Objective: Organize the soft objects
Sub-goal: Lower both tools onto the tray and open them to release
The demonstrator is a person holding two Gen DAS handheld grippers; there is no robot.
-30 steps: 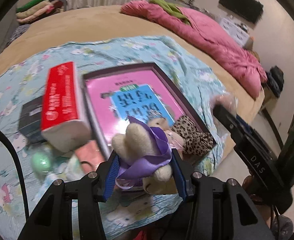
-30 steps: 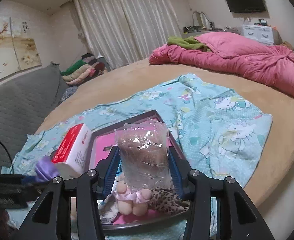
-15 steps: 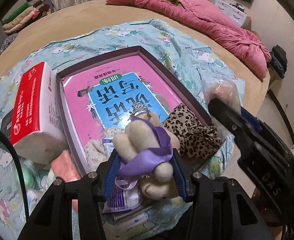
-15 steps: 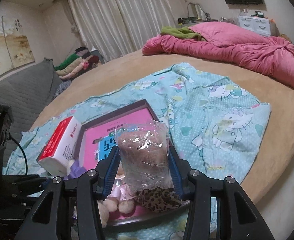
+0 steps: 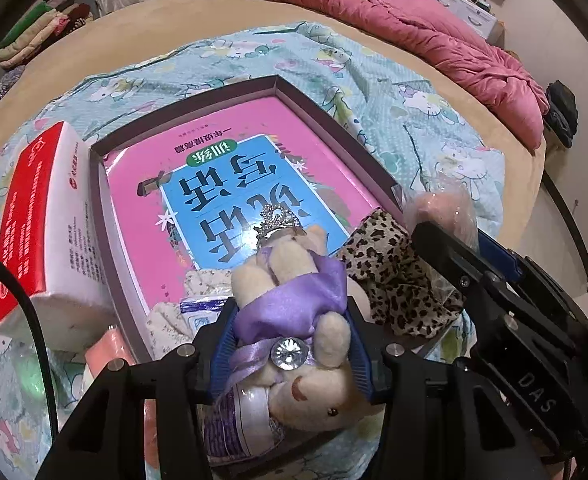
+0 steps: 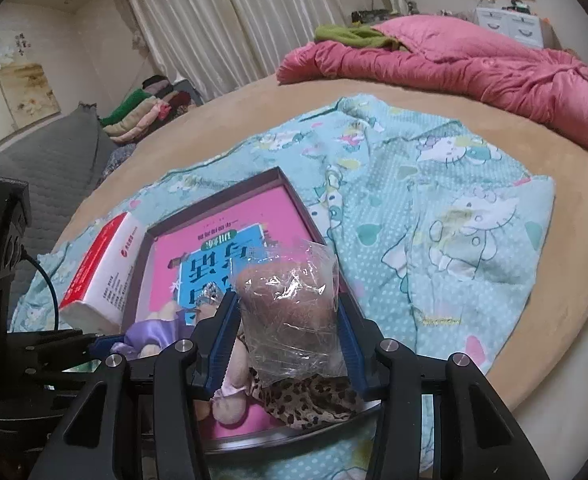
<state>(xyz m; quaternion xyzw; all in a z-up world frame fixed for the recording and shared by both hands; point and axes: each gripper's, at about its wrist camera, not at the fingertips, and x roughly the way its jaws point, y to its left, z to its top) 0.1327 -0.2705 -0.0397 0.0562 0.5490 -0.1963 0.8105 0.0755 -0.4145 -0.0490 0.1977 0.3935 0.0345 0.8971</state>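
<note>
Left wrist view: left gripper (image 5: 289,344) clamps a plush bear (image 5: 294,292), right gripper (image 6: 287,336) clamps a bagged plush (image 6: 289,308) — both over the box (image 5: 221,98), leopard cloth (image 5: 394,276) already in — unreleased

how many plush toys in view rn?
3. A purple-dressed bear in the left gripper, a bagged brown plush in the right gripper, and a pink-dressed one lying in the tray. Others may be hidden.

Two plush toys (image 5: 294,300) (image 6: 289,312) — one box (image 5: 105,216), one tissue pack (image 5: 41,232).
</note>
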